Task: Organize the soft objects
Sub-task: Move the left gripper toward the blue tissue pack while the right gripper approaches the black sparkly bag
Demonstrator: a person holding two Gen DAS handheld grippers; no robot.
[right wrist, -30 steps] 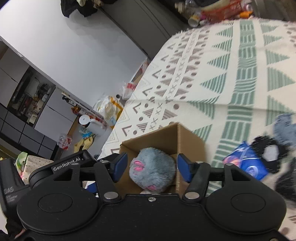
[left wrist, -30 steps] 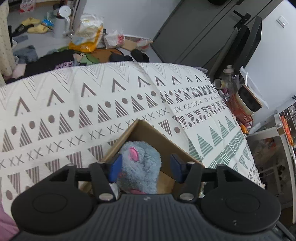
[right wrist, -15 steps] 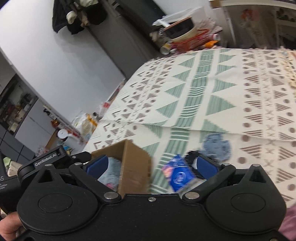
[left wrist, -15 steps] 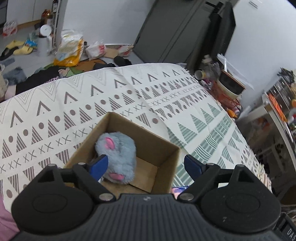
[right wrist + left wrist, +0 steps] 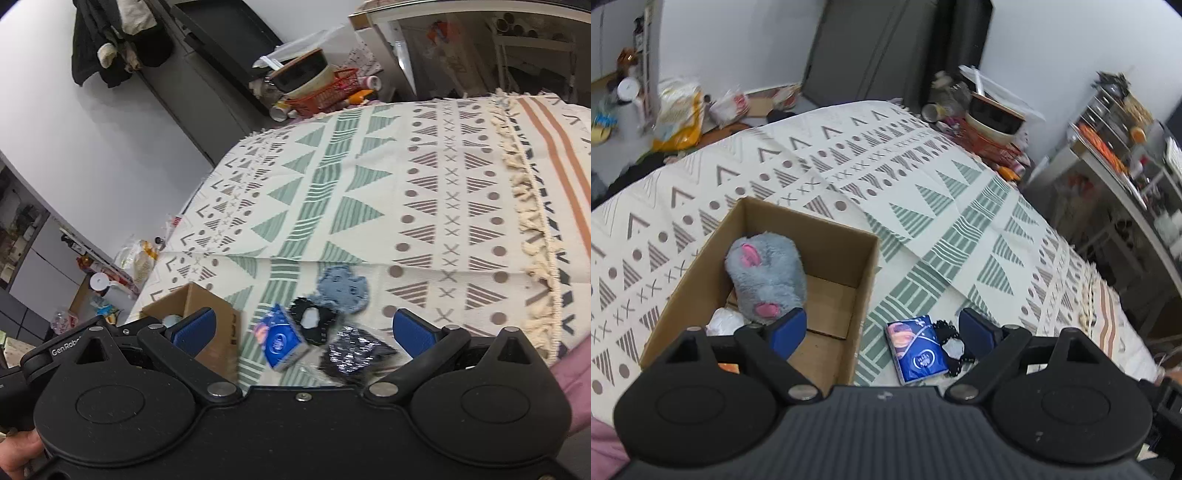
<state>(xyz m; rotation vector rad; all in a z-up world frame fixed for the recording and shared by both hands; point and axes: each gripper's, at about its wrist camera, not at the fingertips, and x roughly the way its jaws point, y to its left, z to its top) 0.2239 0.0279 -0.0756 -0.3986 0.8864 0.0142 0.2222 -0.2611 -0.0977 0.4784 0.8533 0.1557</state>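
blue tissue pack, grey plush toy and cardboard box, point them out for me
blue tissue pack (image 5: 918, 350): left wrist view, middle of its top face.
grey plush toy (image 5: 766, 275): left wrist view, middle of its furry body.
cardboard box (image 5: 866, 273): left wrist view, right wall.

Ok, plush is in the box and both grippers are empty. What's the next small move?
Probably lower the open right gripper onto the blue tissue packet: it lies on the patterned blanket beside the cardboard box, already between the spread fingers, while the grey plush mouse sits inside.
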